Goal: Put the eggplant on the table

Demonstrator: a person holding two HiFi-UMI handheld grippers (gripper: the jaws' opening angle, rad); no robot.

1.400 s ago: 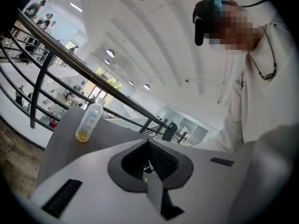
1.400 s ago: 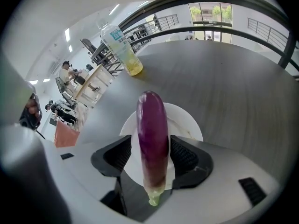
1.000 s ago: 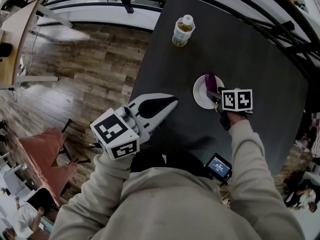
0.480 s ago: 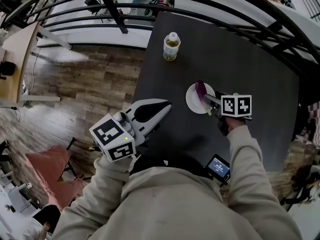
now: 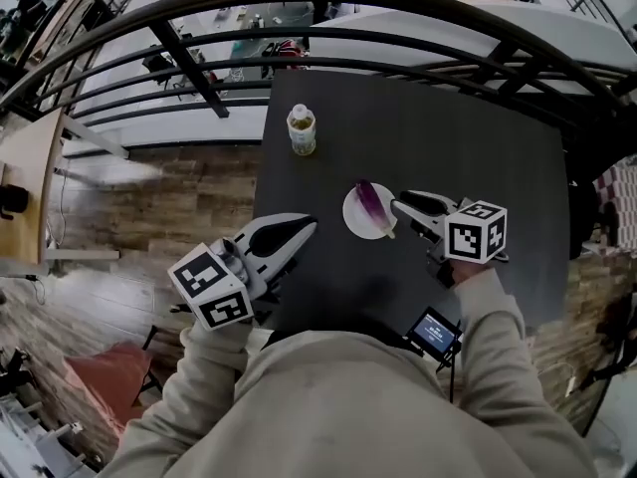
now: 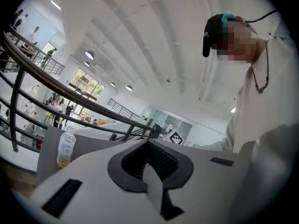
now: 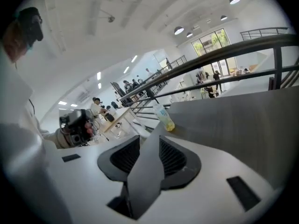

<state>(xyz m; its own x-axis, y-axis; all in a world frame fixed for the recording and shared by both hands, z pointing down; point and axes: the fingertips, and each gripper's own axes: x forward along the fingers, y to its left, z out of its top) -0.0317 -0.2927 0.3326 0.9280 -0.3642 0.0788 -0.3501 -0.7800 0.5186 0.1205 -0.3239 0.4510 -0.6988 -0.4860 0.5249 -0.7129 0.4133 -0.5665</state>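
A purple eggplant point(image 5: 371, 204) lies on a small white plate point(image 5: 354, 217) near the middle of the dark table point(image 5: 478, 147). My right gripper point(image 5: 396, 205) hovers just right of the plate, tips toward the eggplant but apart from it. Its jaws are closing with nothing between them; the right gripper view shows only a narrow gap at the gripper's tips point(image 7: 156, 127) and no eggplant. My left gripper point(image 5: 311, 224) is shut and empty, held at the table's left edge, well clear of the plate. In its own view the tips point(image 6: 148, 143) meet.
A plastic bottle point(image 5: 302, 129) of yellowish drink stands at the table's far left corner, also the bottle point(image 7: 164, 118) in the right gripper view. A small screen device point(image 5: 435, 333) sits at the near edge. Black railings point(image 5: 199, 78) curve behind the table; wooden floor lies left.
The right gripper has lifted off the eggplant and plate and drawn back to the right, its jaws narrower. The eggplant stays on the plate. The left gripper has risen a little, still shut.
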